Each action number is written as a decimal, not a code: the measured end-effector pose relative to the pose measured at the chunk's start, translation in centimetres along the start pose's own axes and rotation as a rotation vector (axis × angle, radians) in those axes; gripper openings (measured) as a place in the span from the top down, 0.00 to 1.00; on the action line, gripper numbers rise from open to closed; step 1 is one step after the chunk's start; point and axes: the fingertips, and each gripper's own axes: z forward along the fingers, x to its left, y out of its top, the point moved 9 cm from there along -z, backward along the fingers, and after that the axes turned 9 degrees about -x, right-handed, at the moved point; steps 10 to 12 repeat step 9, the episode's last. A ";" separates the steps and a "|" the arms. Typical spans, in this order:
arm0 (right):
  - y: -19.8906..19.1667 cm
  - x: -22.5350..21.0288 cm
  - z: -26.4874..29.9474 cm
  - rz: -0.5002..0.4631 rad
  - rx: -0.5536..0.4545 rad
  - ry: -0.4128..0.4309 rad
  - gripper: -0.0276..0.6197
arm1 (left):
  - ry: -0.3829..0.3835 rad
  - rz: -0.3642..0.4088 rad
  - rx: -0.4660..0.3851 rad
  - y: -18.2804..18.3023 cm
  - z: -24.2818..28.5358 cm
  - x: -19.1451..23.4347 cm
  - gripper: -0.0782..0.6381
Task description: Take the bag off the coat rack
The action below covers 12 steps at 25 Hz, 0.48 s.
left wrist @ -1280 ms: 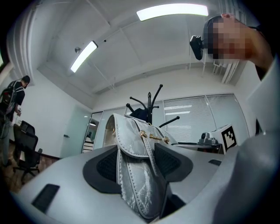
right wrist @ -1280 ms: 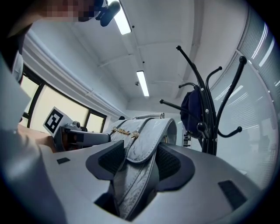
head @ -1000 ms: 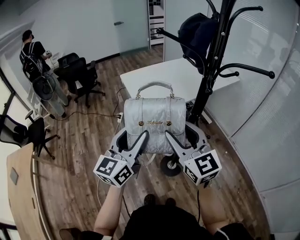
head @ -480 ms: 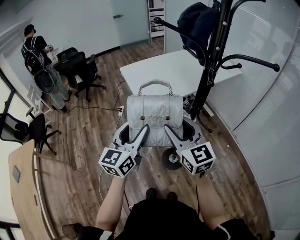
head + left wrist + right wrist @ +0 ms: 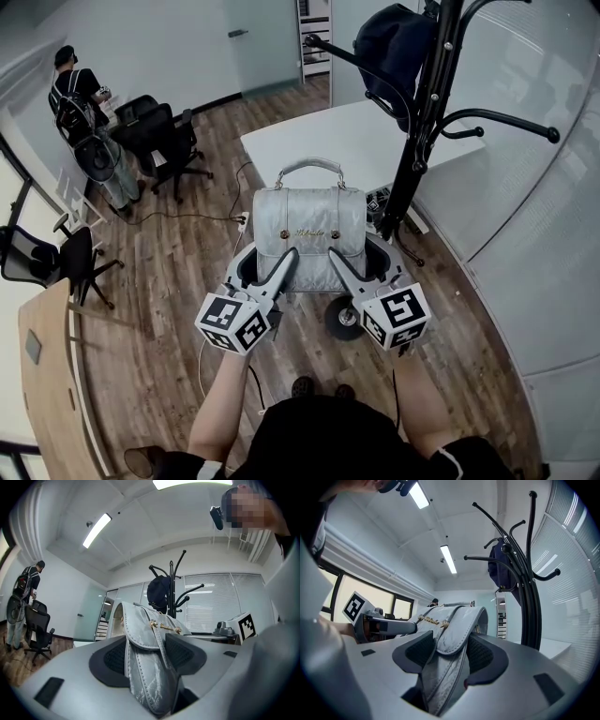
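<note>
- My left claw [image 5: 265, 272] pinches the lower left edge of the silver handbag [image 5: 309, 230]. In the left gripper view the quilted side and flap sit squeezed between the two dark pads.
- My right claw [image 5: 360, 267] does the same on the lower right edge, with the pads pressed on the leather from both sides.
- Both claws stand fairly wide, because the bag's thick side fills the gap between the pads.
- The handbag is upright in the air between my claws, flap and gold clasps facing me. It is above the wooden floor [image 5: 178, 272] and in front of the white tabletop [image 5: 347, 141].
- Its top handle [image 5: 310, 170] stands free, with no hook through it.
- The black coat rack [image 5: 424, 122] is off to the right, near the bag but apart from it. None of its arms touches the handbag.
- A dark backpack [image 5: 394, 42] hangs on one of the rack's upper hooks. I judge that it is not my job.
- By my reckoning the lift-off is done: the handbag is off the rack and carried by my claws alone.
- What seems left is to carry it clear and set it down, perhaps on the tabletop, and then let go.
</note>
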 end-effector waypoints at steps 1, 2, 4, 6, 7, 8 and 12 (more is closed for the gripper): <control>0.0 0.0 0.0 0.000 -0.001 0.000 0.59 | 0.000 0.002 0.000 0.1 0.0 0.0 0.55; 0.1 0.0 0.0 -0.001 -0.001 0.001 0.59 | 0.001 0.004 -0.001 0.2 0.0 0.0 0.55; 0.3 0.1 0.0 -0.004 -0.001 0.004 0.59 | 0.004 0.005 -0.004 0.3 -0.2 -0.1 0.55; 0.5 0.4 -0.1 -0.009 0.000 0.006 0.59 | 0.008 0.006 -0.007 0.6 -0.4 -0.2 0.55; 0.7 0.5 -0.1 -0.011 -0.001 0.007 0.59 | 0.010 0.007 -0.007 0.7 -0.5 -0.3 0.55; 0.8 0.6 -0.1 -0.012 -0.002 0.007 0.59 | 0.012 0.009 -0.007 0.9 -0.7 -0.4 0.55; 1.0 0.8 -0.2 -0.014 -0.004 0.007 0.59 | 0.013 0.012 -0.008 1.0 -0.8 -0.5 0.55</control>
